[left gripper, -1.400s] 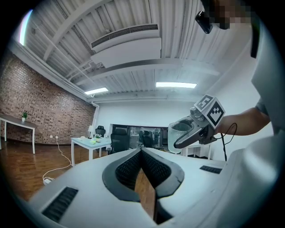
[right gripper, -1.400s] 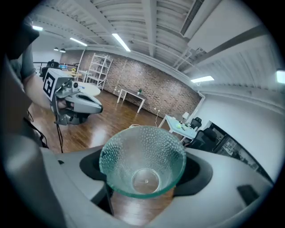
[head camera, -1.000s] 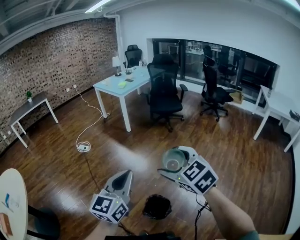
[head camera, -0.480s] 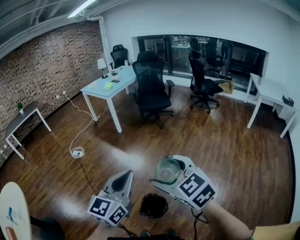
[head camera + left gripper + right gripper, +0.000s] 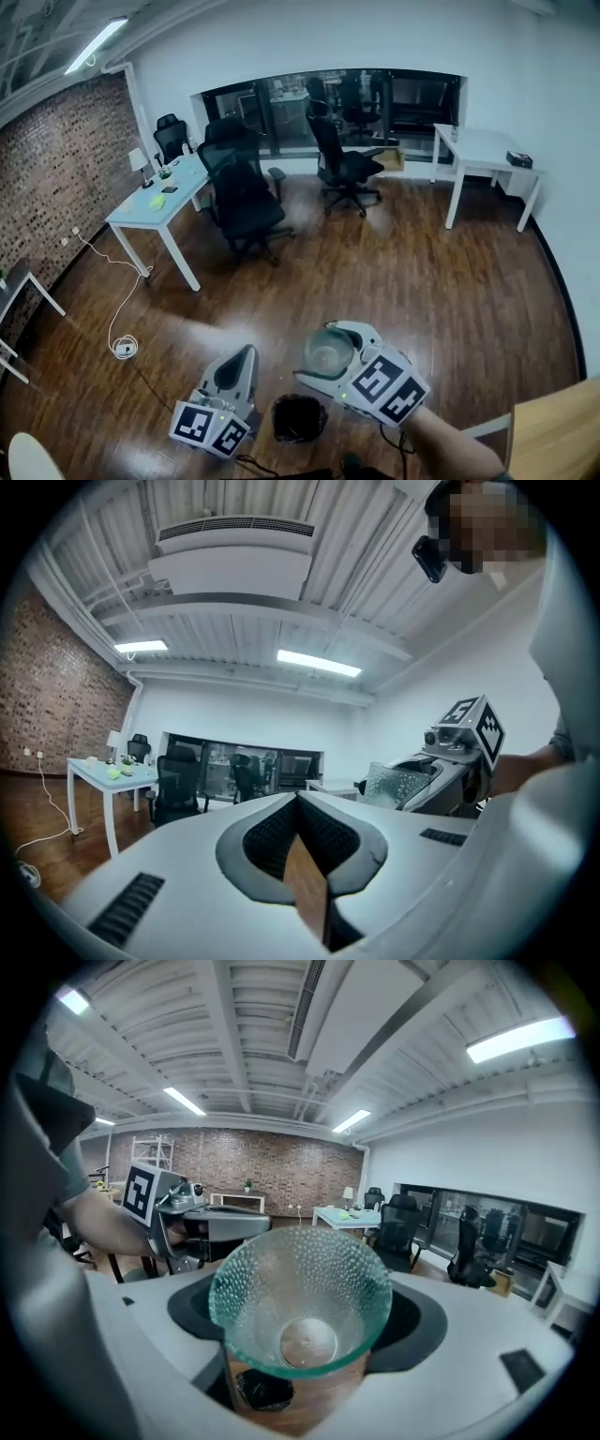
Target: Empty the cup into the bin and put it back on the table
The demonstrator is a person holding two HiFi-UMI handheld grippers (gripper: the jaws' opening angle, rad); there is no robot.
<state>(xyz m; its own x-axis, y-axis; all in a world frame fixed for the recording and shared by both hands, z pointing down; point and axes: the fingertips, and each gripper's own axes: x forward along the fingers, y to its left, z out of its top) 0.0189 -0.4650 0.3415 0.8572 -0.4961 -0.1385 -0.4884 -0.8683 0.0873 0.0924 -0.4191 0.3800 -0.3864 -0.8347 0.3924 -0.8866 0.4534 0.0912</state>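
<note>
1. The right gripper (image 5: pixel 298 1354) is clamped on a dimpled glass cup (image 5: pixel 300 1302). Its jaws stand wide, one on each side of the cup's lower part.
2. The cup's base sits low between the jaws, and its rim rises above them.
3. The long axis is nearly upright, with the mouth pointing up and leaning a little back toward the gripper's body.
4. A black bin (image 5: pixel 298 418) stands on the floor, below the jaws.
5. The left gripper (image 5: pixel 298 803) has its jaws together, with nothing between them.
</note>
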